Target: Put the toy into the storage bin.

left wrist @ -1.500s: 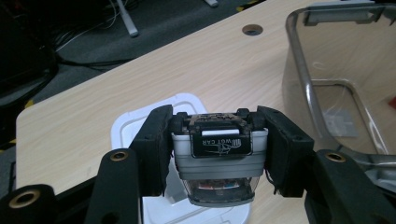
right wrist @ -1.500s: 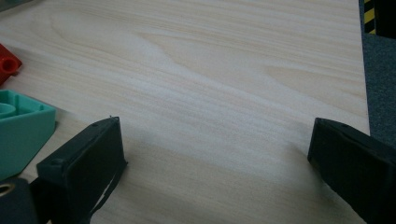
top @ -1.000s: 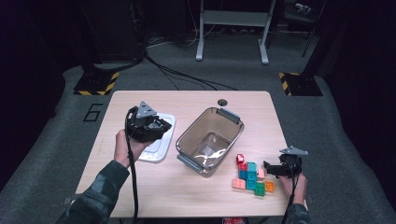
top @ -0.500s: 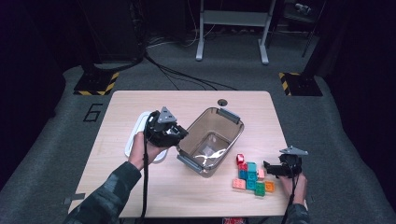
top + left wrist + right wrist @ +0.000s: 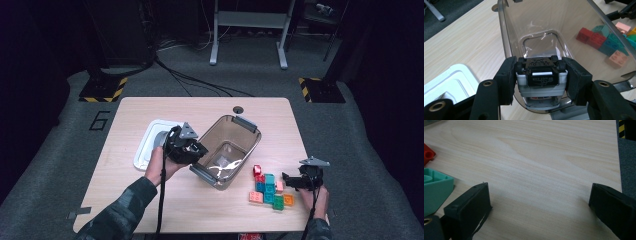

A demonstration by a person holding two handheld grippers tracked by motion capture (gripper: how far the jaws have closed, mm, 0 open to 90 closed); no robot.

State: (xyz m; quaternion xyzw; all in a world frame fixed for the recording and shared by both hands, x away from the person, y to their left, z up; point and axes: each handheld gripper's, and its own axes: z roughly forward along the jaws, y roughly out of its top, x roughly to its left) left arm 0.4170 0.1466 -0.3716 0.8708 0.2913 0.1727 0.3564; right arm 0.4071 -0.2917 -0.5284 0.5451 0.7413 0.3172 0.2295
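Left claw point(image 5: 539, 75) moved onto bin handle point(image 5: 541, 83) | clear smoky bin point(image 5: 225, 150)

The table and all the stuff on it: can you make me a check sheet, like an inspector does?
Surface: pale wooden table, with a round hole near its far edge.
Job's things: clear bin, nothing inside; white lid lying to its left; coloured blocks in a cluster to its right.
Clutter: nothing seen.
Grippers: left gripper shut on the bin's near-end latch; right gripper open, low over bare table beside the blocks.
Cables: one trails from each gripper; more cross the floor behind.
Surroundings: grey carpet, metal stand legs, yellow-black striped plates.
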